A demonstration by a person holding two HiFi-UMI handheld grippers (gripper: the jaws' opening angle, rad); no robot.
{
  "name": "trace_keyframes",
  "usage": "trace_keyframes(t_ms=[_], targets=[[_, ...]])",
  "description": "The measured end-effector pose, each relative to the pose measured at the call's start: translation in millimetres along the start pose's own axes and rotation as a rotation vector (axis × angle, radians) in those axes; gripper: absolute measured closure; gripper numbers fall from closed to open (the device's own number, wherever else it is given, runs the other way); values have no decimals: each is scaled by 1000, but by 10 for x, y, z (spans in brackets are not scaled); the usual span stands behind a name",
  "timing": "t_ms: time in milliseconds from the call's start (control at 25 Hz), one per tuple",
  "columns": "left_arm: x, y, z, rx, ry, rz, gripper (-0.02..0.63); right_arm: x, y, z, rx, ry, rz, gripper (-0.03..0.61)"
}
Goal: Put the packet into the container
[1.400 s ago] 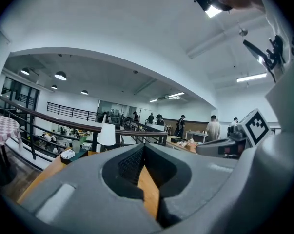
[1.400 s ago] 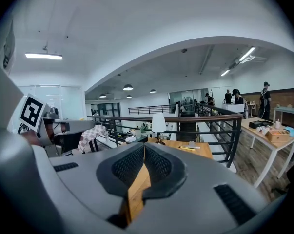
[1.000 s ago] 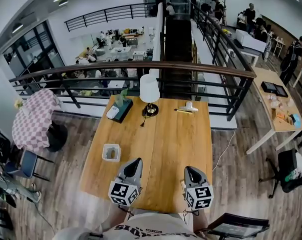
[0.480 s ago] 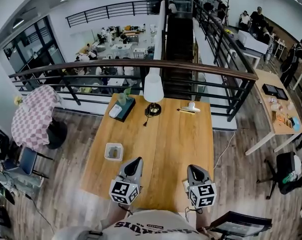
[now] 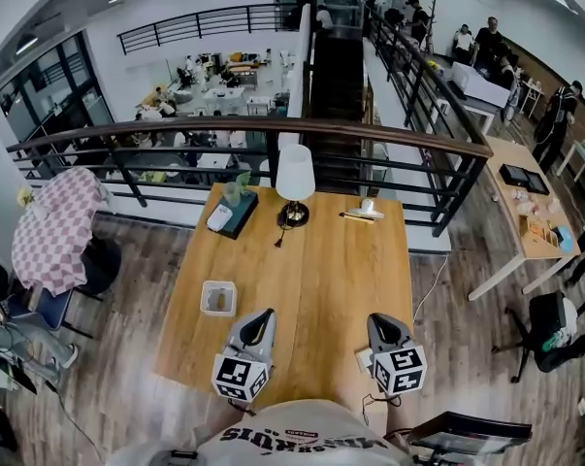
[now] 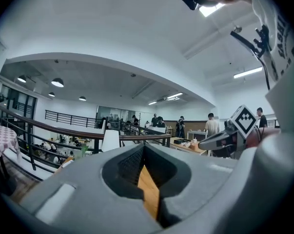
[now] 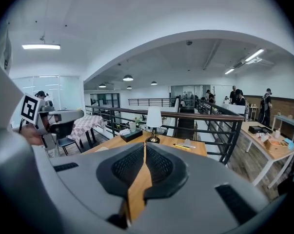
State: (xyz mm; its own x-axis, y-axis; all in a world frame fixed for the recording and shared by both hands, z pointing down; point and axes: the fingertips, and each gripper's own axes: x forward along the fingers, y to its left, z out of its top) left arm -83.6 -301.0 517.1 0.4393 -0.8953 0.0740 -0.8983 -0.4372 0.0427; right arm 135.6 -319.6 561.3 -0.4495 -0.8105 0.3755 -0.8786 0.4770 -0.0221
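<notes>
On the wooden table (image 5: 321, 280) a small white square container (image 5: 216, 298) stands toward the left edge, with something brownish inside that is too small to make out. My left gripper (image 5: 263, 316) hovers just right of the container, shut and empty. My right gripper (image 5: 380, 320) hangs over the table's near right part, also shut with nothing between its jaws. A small white flat thing (image 5: 363, 360), maybe the packet, lies beside the right gripper near the front edge. Each gripper view shows the other gripper off to its side, the right gripper (image 6: 225, 139) and the left gripper (image 7: 56, 116).
At the table's far end stand a white lamp (image 5: 294, 178), a dark tray with a plant (image 5: 236, 211), a white cup (image 5: 367, 205) and a pencil (image 5: 355, 216). A black railing (image 5: 273, 129) runs behind it. A person's white shirt (image 5: 292, 445) fills the bottom edge.
The head view has shifted a little. The right gripper's marker cube now sits slightly further right and higher in it; the left gripper looks nearly unmoved. Both grippers stay shut.
</notes>
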Motion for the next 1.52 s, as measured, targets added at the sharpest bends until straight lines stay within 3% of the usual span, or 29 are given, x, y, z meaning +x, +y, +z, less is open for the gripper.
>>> trace_keyframes(t_ms=[160,280,400,600,920,1280,1520], targets=[[-46,37,-58,-15,7,-5,611,24,-156,-60,19,25,-21,569],[-110,54,-69,-21,12,-1,611,24,-201,-102,54,37,33,559],[-174,89,-106,-34,22,6,611,31,-244,-244,44,108,71,453],[-239,157,-217,-54,38,19,611,37,-388,-591,4,251,41,368],[-268,138,-194,-65,24,17,611,256,-620,-1609,-32,563,-12,213],[-322,223,-211,-67,28,41,611,640,-590,-2880,-5,819,12,118],[-373,290,-224,-66,34,74,611,687,-587,-3587,-43,987,12,78]])
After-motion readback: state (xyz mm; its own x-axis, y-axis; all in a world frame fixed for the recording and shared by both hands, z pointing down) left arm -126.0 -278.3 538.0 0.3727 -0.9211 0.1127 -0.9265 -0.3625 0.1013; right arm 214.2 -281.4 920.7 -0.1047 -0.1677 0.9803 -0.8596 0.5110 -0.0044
